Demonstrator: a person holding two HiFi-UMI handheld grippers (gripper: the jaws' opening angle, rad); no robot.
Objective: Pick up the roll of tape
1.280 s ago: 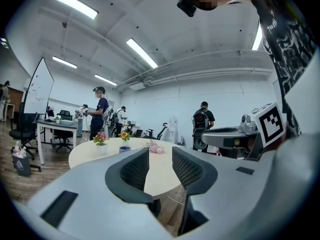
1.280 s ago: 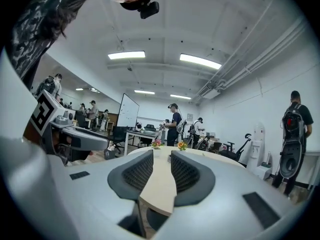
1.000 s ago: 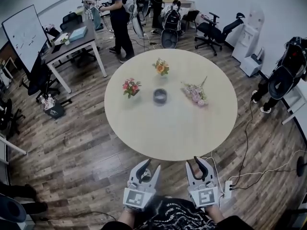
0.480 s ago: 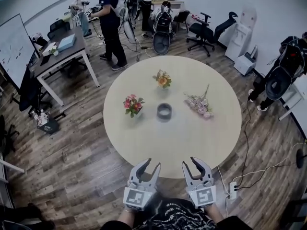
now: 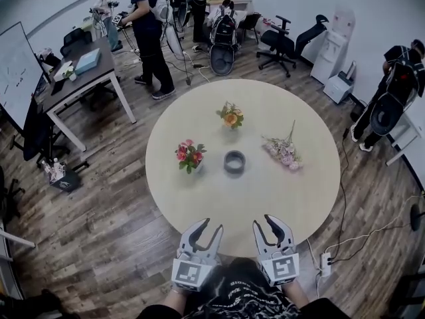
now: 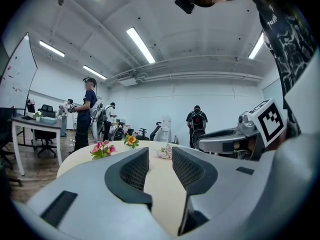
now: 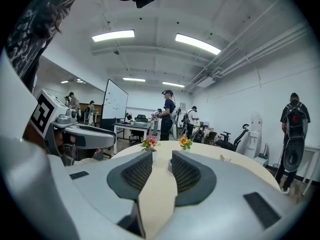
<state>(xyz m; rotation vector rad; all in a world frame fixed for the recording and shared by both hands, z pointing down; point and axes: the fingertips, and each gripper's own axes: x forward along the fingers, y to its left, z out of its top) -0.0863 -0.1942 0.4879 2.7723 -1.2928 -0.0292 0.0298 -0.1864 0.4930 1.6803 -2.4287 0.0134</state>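
The roll of tape (image 5: 234,162) is a dark grey ring lying flat, its open core facing up, near the middle of the round, pale table (image 5: 199,205) and well away from every edge. It touches nothing. A bunch of pink and red flowers (image 5: 189,155) stands just beside it towards the table's left edge. A bunch of orange flowers (image 5: 231,116) stands beyond it towards the far edge. A pale pink spray (image 5: 284,151) lies towards the right edge. The left gripper (image 5: 207,230) and the right gripper (image 5: 267,224) are side by side at the table's near edge, well apart from the tape and pointing across the tabletop towards it. Each gripper's own view shows its jaws parted with only bare tabletop in the gap, so neither grips anything. Around the table is a wooden floor (image 5: 113,198), with people standing by desks at the far side of the room.
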